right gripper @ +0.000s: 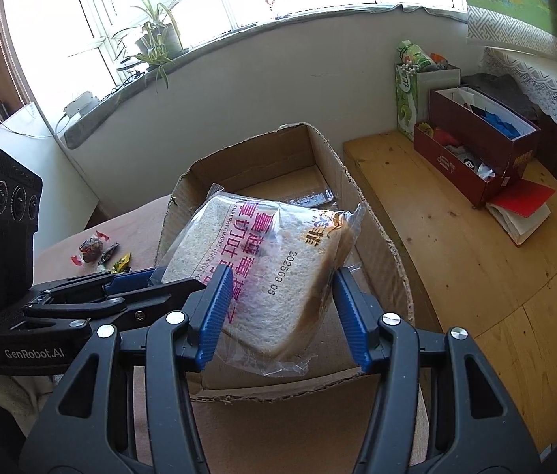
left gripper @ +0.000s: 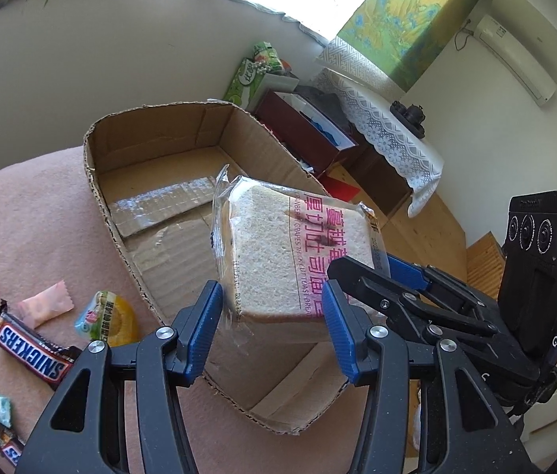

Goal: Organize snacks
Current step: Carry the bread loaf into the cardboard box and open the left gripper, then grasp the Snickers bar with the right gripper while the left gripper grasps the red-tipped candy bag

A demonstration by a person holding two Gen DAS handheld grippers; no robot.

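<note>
Two readable labels: "THICK CUT TOAST" bread pack (left gripper: pixel 278 245), SNICKERS bar (left gripper: pixel 33 351).

Both wrist views downward, close over cardboard box (left gripper: pixel 167 181)

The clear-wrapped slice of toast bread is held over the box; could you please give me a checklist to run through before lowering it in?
1. Left gripper clamps the clear-wrapped slice of toast bread: ok.
2. Right gripper clamps the same packet: ok.
3. Packet is above the open brown cardboard box: ok.
4. Box floor is free of other snacks: ok.
5. Wrapper is intact: cannot tell.
6. Snickers bar on the pink cloth lies outside the box: ok.
</note>
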